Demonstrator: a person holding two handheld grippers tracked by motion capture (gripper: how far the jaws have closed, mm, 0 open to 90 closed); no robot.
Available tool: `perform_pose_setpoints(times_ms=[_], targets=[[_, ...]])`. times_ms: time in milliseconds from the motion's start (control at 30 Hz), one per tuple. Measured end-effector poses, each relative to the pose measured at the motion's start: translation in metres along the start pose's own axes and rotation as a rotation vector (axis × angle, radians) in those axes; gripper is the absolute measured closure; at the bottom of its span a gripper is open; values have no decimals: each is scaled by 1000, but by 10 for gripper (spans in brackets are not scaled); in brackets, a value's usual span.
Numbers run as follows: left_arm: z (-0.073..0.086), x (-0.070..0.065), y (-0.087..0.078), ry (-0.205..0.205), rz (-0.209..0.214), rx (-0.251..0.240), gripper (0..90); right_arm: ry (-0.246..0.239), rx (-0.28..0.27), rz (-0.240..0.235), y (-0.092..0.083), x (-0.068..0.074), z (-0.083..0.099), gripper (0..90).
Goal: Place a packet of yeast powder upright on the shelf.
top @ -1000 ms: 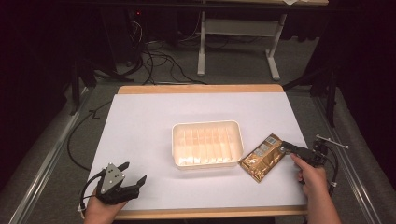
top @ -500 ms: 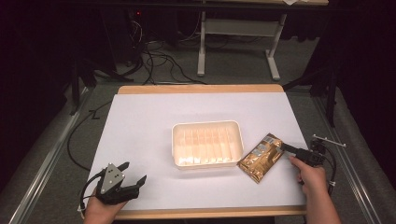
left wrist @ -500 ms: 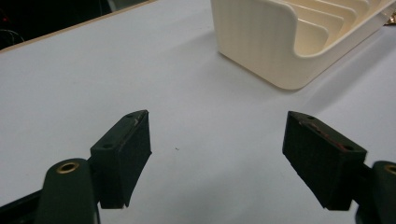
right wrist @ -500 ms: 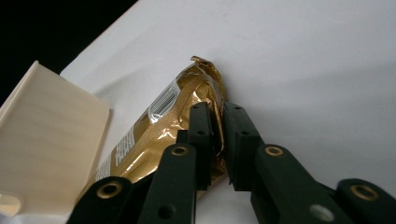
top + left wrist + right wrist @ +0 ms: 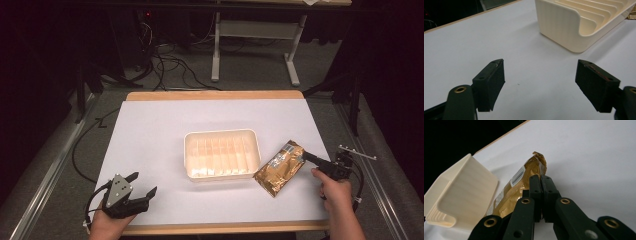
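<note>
A gold foil packet (image 5: 280,169) lies on the white table just right of a cream ribbed tray (image 5: 222,154). My right gripper (image 5: 306,156) has just closed its jaws on the packet's right edge and is shut on it. In the right gripper view the black jaws meet at the gripper (image 5: 540,178) over the crinkled foil of the packet (image 5: 512,192), with the tray (image 5: 461,192) beside it at the left. My left gripper (image 5: 140,186) rests at the table's front left, open. Its pads (image 5: 491,81) stand wide apart over bare table, with the tray (image 5: 574,27) ahead.
The white table top (image 5: 165,130) has a wooden rim at the far and near edges. Cables and a metal frame leg (image 5: 216,45) lie on the dark floor beyond the table. A metal rail (image 5: 40,185) runs along the table's left side.
The right gripper's jaws closed onto the packet's right edge. The packet shifted a little and its held end has lifted slightly. The left gripper stayed where it was.
</note>
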State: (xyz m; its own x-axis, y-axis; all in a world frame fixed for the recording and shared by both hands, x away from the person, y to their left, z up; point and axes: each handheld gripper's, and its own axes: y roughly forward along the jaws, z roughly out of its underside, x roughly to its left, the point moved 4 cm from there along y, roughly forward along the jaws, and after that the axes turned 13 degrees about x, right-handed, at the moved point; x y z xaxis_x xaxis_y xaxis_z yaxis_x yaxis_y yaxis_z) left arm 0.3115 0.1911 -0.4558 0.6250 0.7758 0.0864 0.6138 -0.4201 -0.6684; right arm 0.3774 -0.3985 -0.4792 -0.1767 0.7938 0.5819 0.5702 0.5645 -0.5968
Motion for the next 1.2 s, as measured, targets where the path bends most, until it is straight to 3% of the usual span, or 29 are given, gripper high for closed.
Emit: perform_pose_setpoints(times_ms=[200,367,800,1200], targets=[[-5,-5,5,27,15,-1,239,-13,-39,-15,-11,10,4,895],[-8,-6,6,37,22,-7,239,-34,-84,-63,-21,23,5,895],[-10,-3,5,40,29,-22,239,-155,-148,-102,-40,73,6,897],[-11,-4,4,42,29,-22,239,-287,-240,-8,-50,108,6,897]])
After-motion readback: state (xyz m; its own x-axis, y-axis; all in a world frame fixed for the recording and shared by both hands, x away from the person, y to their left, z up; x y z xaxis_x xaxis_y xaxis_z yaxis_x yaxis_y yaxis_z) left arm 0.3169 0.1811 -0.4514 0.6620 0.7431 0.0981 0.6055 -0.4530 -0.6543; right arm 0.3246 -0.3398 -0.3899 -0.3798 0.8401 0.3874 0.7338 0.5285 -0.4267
